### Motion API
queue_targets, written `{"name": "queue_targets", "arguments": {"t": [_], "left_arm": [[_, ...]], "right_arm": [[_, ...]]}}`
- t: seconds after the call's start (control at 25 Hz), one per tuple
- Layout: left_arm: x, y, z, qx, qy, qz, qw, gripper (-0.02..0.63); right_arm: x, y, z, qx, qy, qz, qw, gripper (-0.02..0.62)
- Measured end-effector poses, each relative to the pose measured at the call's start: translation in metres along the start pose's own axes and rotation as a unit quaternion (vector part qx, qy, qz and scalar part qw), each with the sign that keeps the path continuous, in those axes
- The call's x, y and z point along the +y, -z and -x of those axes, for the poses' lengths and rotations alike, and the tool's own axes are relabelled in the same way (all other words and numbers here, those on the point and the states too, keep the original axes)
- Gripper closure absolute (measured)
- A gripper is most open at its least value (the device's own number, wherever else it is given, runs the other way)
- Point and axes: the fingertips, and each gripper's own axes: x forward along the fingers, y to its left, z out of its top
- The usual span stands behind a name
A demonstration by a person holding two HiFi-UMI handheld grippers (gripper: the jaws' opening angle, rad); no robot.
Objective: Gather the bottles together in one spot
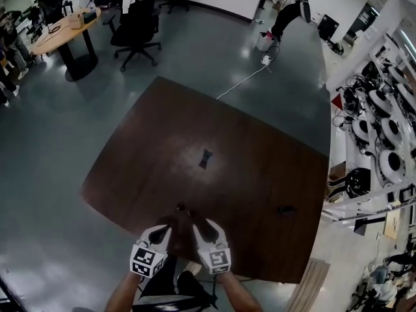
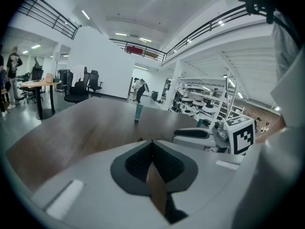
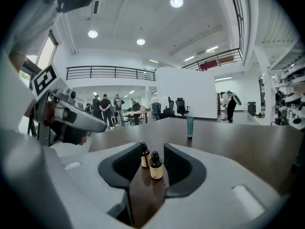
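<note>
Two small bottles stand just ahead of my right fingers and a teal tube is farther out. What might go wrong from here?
1. The nearer small bottle and the farther small bottle stand upright, close together, at the tips of the open right gripper; a sideways drift could knock one into the other.
2. The left gripper sits close beside the right, so they might bump.
3. The teal tube stands alone, tall and narrow; a grab may topple it.

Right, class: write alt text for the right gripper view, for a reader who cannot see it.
Two small amber bottles with black caps stand close together on a dark wooden table, framed by the open jaws of the right gripper, untouched. A tall teal bottle stands farther back; the left gripper shows at left.
</note>
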Motion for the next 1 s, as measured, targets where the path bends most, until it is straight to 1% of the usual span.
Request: {"name": "queue_targets", "arguments": {"t": [0.04,0.16,0.32,0.48,0.6,0.8,1.0], "left_arm": [[-0.004,-0.002,0.000,-0.003,0.004,-0.003,1.0000,0.606],[-0.019,-0.012,-0.001,-0.013,0.015,-0.015,0.9997,0.606],[-0.042,-0.021,0.000,-0.025,0.029,-0.032,0.9988,0.606],[-0.065,-0.029,0.002,-0.038,0.039,-0.046,0.9975,0.606],[-0.079,-0.036,0.003,-0.049,0.040,-0.054,0.9966,0.606],[-0.096,-0.046,0.006,-0.068,0.034,-0.068,0.9948,0.606],[-0.106,-0.062,0.012,-0.088,0.027,-0.074,0.9930,0.606]], "right_arm": [[-0.002,-0.005,0.008,-0.005,0.005,-0.006,1.000,0.456],[-0.014,-0.017,0.030,-0.022,0.029,-0.018,0.999,0.522],[-0.022,-0.032,0.058,-0.040,0.056,-0.017,0.997,0.546],[-0.032,-0.032,0.084,-0.049,0.080,-0.003,0.996,0.580],[-0.032,-0.037,0.098,-0.046,0.078,0.009,0.996,0.592],[-0.041,-0.039,0.112,-0.037,0.084,0.009,0.996,0.594],[-0.048,-0.069,0.120,-0.073,0.073,0.007,0.995,0.594]]}}
